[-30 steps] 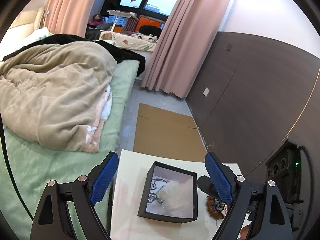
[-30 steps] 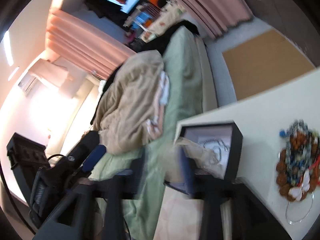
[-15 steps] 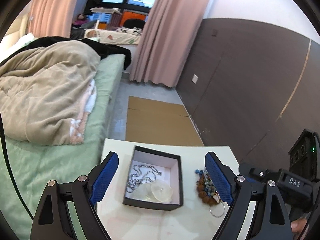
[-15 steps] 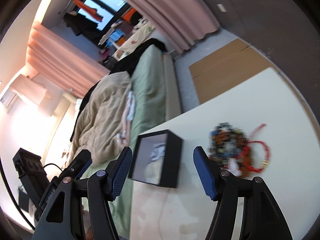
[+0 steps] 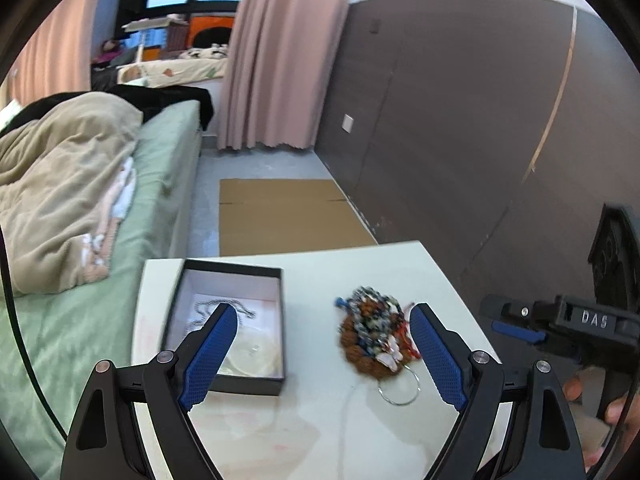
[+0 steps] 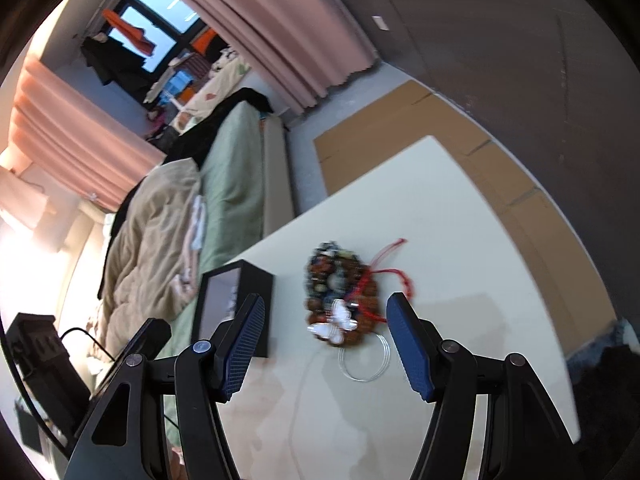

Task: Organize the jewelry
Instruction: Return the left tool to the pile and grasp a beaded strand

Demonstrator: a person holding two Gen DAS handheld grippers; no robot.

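On the white table [image 5: 320, 432] beside the black box [image 5: 228, 384], the tangled bracelet pile [image 6: 340, 300] sits between the right gripper [image 6: 324, 344]'s wide, empty jaws, left gripper [image 5: 320, 344] equally wide, and one careless pinch could drag everything.

We can read just one marking — the white capital letters "DAS", printed on the black body of the right gripper [image 5: 516, 326] where it enters the left wrist view from the right edge. The letters sit on a small raised black block behind its blue-padded fingers. Nothing else carries lettering we can make out — the black box [image 5: 228, 320], the wall plate [image 5: 348, 123] and the dark device [image 6: 38, 344] at the left edge of the right wrist view show none.
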